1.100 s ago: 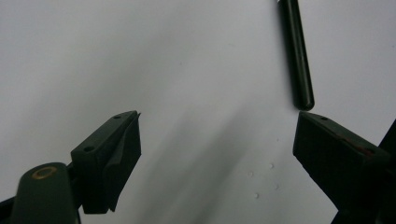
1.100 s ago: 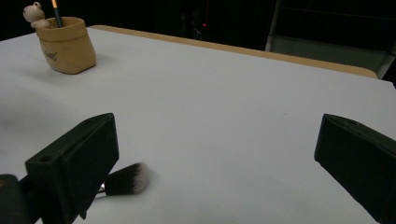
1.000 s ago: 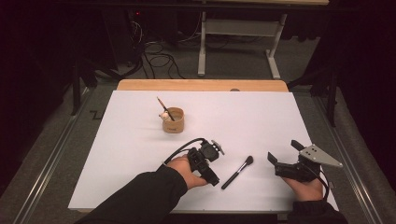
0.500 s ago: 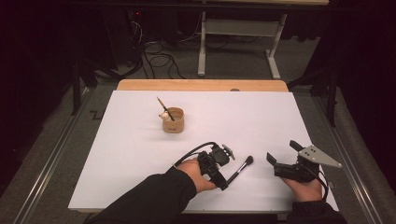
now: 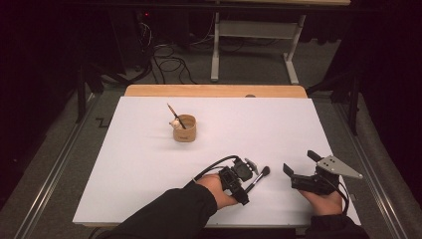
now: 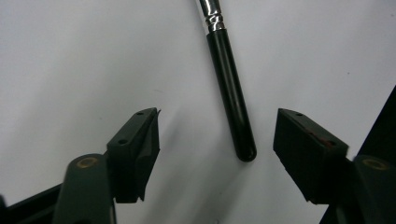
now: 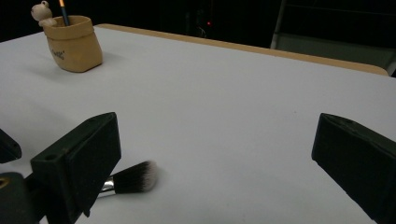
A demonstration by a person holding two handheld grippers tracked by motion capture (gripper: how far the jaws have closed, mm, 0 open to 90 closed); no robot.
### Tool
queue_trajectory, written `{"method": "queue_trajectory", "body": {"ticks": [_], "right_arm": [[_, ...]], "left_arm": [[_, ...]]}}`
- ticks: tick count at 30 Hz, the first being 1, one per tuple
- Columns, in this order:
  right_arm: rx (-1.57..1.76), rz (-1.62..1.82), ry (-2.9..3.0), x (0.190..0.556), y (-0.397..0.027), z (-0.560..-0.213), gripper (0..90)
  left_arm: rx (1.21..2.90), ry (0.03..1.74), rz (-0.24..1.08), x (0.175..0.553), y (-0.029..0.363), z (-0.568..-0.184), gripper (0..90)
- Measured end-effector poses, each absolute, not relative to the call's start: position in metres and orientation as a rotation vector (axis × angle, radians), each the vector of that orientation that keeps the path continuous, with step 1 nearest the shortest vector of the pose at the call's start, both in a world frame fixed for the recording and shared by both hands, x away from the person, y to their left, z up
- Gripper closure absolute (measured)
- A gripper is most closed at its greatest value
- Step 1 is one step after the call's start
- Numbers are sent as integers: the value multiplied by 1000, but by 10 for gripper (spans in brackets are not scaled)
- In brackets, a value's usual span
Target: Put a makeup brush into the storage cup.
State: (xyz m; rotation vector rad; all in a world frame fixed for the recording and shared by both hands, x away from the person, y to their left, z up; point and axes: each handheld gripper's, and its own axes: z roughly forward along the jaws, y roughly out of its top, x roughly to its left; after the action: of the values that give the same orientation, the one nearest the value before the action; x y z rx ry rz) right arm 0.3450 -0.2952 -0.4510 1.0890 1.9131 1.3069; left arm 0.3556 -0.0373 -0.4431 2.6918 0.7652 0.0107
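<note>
While the left gripper (image 6: 215, 140) straddles the makeup brush (image 6: 230, 88) lying on the white worktop (image 5: 298, 124), fingers (image 6: 135, 149) apart and just been closing, centre the handle before squeezing; right gripper (image 5: 301, 174) idles open.

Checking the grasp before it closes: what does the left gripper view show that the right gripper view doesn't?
Left gripper view: the brush's black handle lying between the left tongs, which have just been closing and do not touch it. Right gripper view: the brush's bristles, the cup and the open right tongs. Both: the same brush on the white sheet.
</note>
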Motion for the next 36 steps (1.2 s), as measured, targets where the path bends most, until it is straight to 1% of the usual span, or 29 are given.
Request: {"method": "queue_trajectory", "body": {"ticks": [3,5,6,8,16,23,36], "right_arm": [[1087,1306,1913,345,-295,-451,19],[1086,1306,1914,345,-295,-451,19],[1085,1308,1916,345,-295,-451,20],[1086,1309,1917,345,-295,-451,21],[1081,1309,1919,346,-295,-451,21],[1081,1308,1921,346,-295,-452,23],[1089,1307,1924,346,-295,-452,24]], "left_arm": [[2693,768,9,355,-39,-444,398],[2690,764,7,354,-40,-444,414],[2690,763,12,353,-40,-444,450],[2685,765,8,352,-42,-444,481],[2711,750,7,351,-44,-446,575],[2725,737,-4,349,-47,-449,618],[2738,734,37,348,-48,-450,681]]}}
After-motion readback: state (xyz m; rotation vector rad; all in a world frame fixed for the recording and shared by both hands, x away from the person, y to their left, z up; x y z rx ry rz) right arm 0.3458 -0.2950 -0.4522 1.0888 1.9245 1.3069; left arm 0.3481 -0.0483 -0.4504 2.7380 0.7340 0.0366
